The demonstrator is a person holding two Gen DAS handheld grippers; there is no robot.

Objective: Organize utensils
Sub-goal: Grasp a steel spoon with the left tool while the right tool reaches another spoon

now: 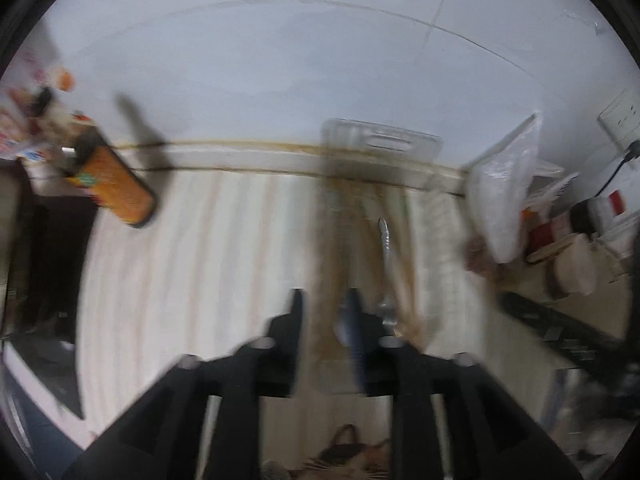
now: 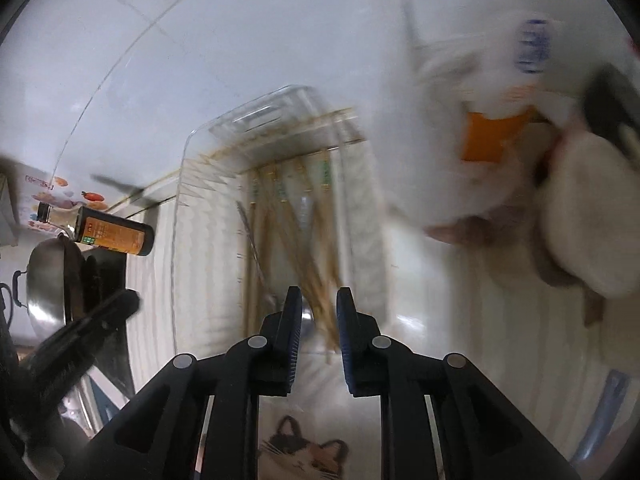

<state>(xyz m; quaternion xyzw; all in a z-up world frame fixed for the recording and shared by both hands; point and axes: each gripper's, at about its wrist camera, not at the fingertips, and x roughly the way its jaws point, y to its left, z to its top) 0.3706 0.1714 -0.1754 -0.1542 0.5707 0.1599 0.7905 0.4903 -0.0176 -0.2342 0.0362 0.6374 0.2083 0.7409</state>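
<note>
A clear plastic tray (image 2: 188,168) lies on the white counter and holds several wooden chopsticks (image 2: 276,232) and a metal spoon (image 2: 256,248). The tray (image 1: 380,140), chopsticks (image 1: 340,248) and spoon (image 1: 385,240) also show, blurred, in the left wrist view. My left gripper (image 1: 325,308) hovers over the tray's near end with its jaws apart and nothing clearly between them. My right gripper (image 2: 318,304) is open over the near ends of the chopsticks; the left gripper's dark arm (image 2: 80,328) shows at its left.
An orange-labelled sauce bottle (image 2: 112,234) stands left of the tray, also seen in the left wrist view (image 1: 116,188). A steel wok (image 2: 48,284) sits on a stove at far left. White plastic bags (image 1: 504,200) and containers crowd the right side. A wall runs behind.
</note>
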